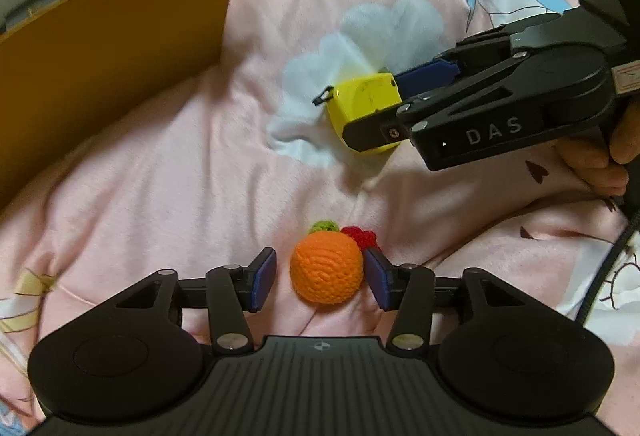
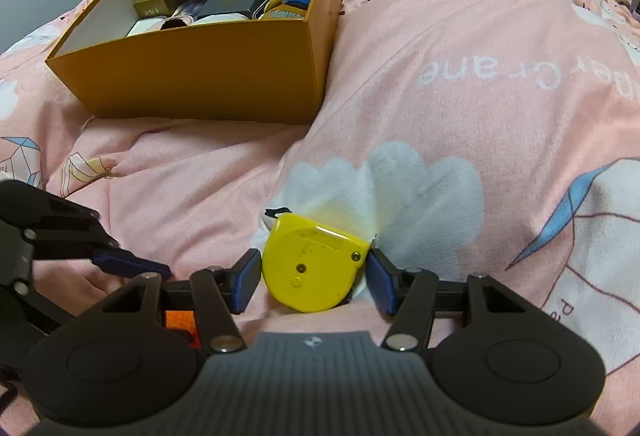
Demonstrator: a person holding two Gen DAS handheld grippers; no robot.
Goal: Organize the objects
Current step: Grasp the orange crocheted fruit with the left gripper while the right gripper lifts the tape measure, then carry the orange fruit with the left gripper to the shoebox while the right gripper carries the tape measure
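A big soft pink blanket (image 2: 460,123) covers the bed, puffy and wrinkled. On it sits an orange cardboard box (image 2: 200,75) with stiff flat walls, open on top and already holding small boxes and toys. Near it, the right gripper (image 2: 314,274) has its fingers spread around a yellow tape measure (image 2: 316,268), hard, smooth plastic with a round back; the pads look very close, but I cannot tell if they squeeze yet. The left gripper (image 1: 320,280) has its fingers spread around a round orange yarn ball (image 1: 326,268), bumpy and squishy. This looks like the grabbing step. Next, both likely need to close gently, lift, and carry to the box.
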